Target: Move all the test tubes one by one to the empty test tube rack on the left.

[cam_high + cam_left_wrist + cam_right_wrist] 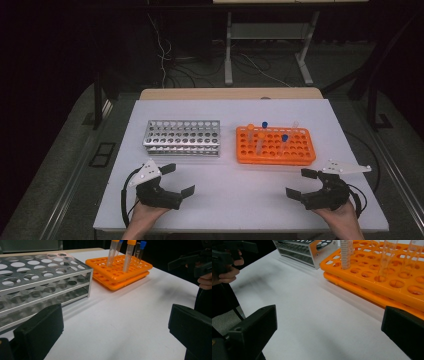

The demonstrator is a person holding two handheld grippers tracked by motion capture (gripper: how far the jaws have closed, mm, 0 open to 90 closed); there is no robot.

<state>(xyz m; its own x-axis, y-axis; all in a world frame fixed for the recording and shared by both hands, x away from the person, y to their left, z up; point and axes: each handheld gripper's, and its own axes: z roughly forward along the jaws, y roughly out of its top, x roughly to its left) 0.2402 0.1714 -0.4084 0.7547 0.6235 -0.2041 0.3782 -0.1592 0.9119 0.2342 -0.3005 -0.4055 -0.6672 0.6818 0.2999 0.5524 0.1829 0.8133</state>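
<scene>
An orange tube rack point(276, 146) point(119, 272) point(387, 282) stands right of centre on the white table and holds several clear tubes, some with orange caps point(260, 141) and some with blue caps point(283, 142). To its left stands a silver metal rack point(182, 137) point(37, 280) point(307, 250) with bare holes. My left gripper point(177, 180) point(117, 337) rests open near the front left, jaws wide apart with nothing between them. My right gripper point(301, 183) point(329, 337) is open at the front right, just in front of the orange rack's corner.
The white table point(240, 195) ends close behind both hands at its front edge. Beyond its far edge lie a wooden strip point(230, 93), cables and the legs of a stand on a dark floor.
</scene>
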